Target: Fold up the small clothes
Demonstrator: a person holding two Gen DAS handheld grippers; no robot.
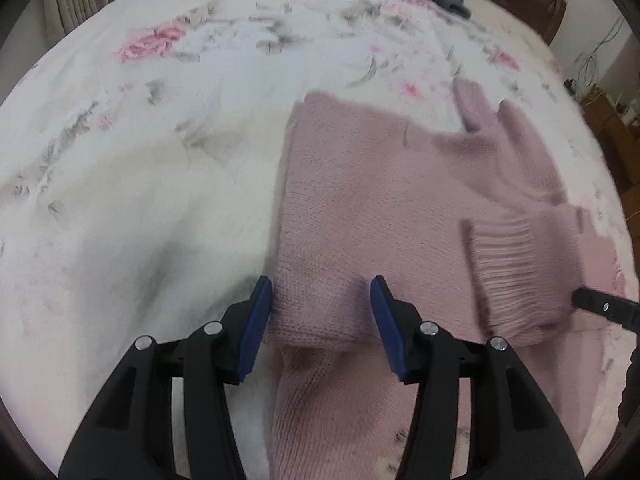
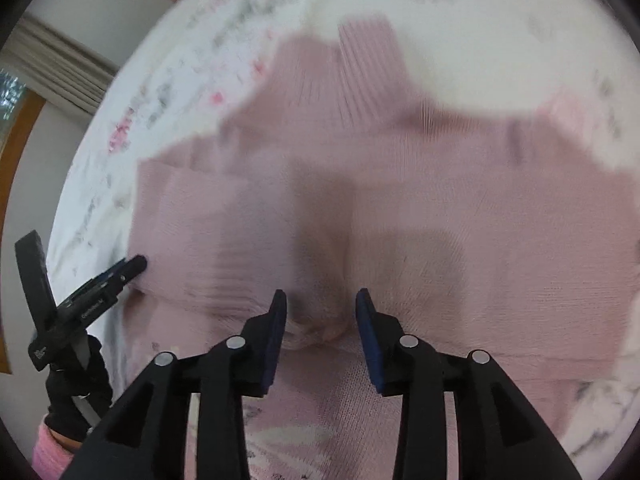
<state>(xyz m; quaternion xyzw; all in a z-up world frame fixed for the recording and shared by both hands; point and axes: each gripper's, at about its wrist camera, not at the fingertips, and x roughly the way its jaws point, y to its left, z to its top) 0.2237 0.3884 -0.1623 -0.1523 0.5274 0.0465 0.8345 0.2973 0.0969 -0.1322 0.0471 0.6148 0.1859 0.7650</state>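
My left gripper (image 1: 322, 320) and right gripper (image 2: 321, 318) both had their fingers spread with nothing pinched, hovering over the pink knitted sweater (image 1: 360, 208) lying partly folded on the floral bed (image 1: 160, 120) directly beneath them.

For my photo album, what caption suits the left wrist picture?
Open left gripper poised over a pink knit sweater spread on a floral bedspread.

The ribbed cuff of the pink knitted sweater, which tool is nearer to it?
Right. The right tool sits at the ribbed cuff; the left tool is over the pink knitted sweater body's edge, apart.
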